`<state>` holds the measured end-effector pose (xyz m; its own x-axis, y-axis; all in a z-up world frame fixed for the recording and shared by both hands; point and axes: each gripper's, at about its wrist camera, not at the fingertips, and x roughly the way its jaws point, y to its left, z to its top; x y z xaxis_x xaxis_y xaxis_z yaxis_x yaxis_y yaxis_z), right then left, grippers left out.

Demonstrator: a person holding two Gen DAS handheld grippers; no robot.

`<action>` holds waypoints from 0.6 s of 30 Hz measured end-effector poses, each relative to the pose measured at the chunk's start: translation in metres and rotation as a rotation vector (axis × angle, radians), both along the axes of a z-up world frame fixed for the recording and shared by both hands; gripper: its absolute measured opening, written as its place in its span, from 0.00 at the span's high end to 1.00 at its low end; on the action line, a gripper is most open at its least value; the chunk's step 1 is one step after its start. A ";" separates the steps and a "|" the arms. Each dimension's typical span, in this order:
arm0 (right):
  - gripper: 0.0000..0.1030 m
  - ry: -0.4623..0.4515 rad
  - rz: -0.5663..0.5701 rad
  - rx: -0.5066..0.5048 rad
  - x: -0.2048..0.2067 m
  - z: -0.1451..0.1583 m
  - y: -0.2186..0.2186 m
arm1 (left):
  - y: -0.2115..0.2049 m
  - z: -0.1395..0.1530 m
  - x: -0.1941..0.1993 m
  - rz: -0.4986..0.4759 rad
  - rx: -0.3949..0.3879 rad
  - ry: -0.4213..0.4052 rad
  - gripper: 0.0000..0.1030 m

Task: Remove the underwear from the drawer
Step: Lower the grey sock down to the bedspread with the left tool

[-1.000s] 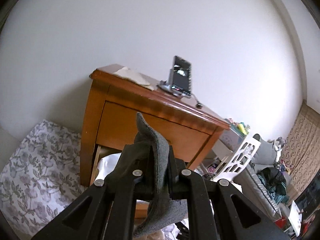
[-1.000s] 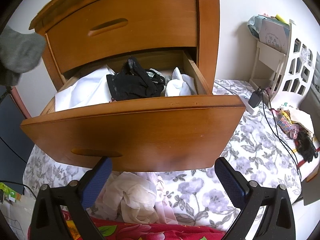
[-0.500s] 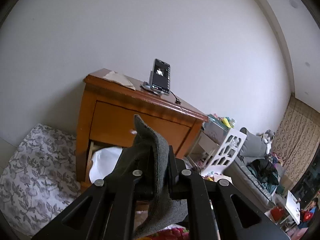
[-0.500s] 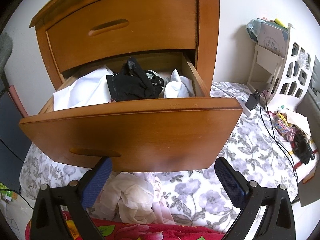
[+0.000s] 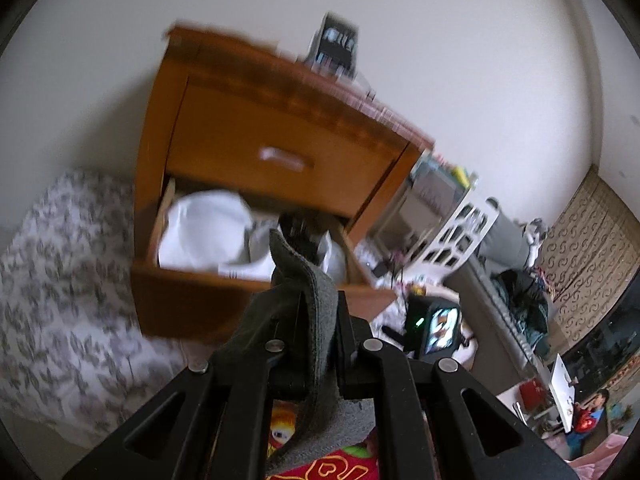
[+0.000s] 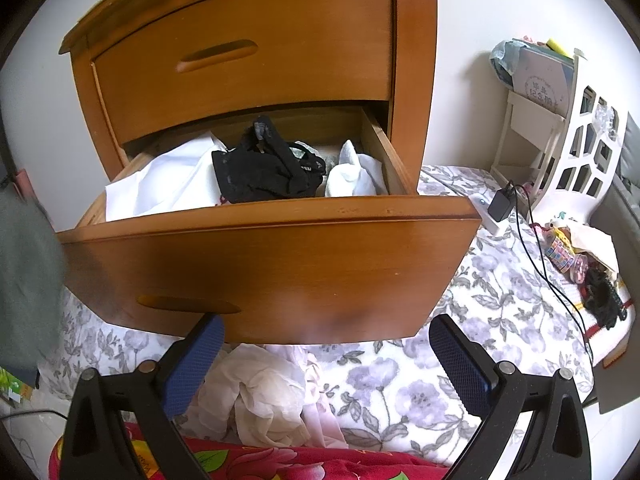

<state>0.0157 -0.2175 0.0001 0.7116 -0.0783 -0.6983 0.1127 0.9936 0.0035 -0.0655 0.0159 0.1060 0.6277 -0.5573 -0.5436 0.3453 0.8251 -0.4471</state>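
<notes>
In the pulled-out lower drawer of the orange-brown wooden nightstand [image 6: 272,264], a black lace pair of underwear [image 6: 266,174] lies in a heap near the middle, resting partly on a large white folded cloth [image 6: 160,184] at the drawer's left end, with a small white bundle of fabric [image 6: 354,176] just beside it toward the right wall. The left tool [image 5: 318,344] is clenched on a grey knitted piece of soft cloth [image 5: 312,320], which stands up between its jaws and hangs down below them; it is out over the front of the drawer, above the red flowered blanket [image 5: 344,466]. The right tool [image 6: 326,364] stands released, its blue-padded jaws wide apart and empty, just below the drawer's front panel and over a crumpled cream garment [image 6: 260,392] on the grey-and-white floral bedspread [image 6: 488,300].

To my eye one piece is already out and in hand, while the black lace piece is yet to be taken. The grey cloth looks ready to be set down on the bedding. After that, I would expect one tool to go over the front edge of the drawer and down onto the black heap, pinching a good fold so the thin lace does not slip or drag the white cloth along with it.
</notes>
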 end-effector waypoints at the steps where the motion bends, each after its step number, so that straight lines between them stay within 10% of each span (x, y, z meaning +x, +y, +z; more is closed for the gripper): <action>1: 0.00 0.000 0.000 0.001 0.000 0.000 0.000 | -0.002 -0.008 0.003 -0.002 0.003 0.025 0.91; 18: 0.00 0.004 0.002 0.017 0.000 -0.001 -0.003 | -0.044 -0.132 0.069 0.002 0.135 0.357 0.91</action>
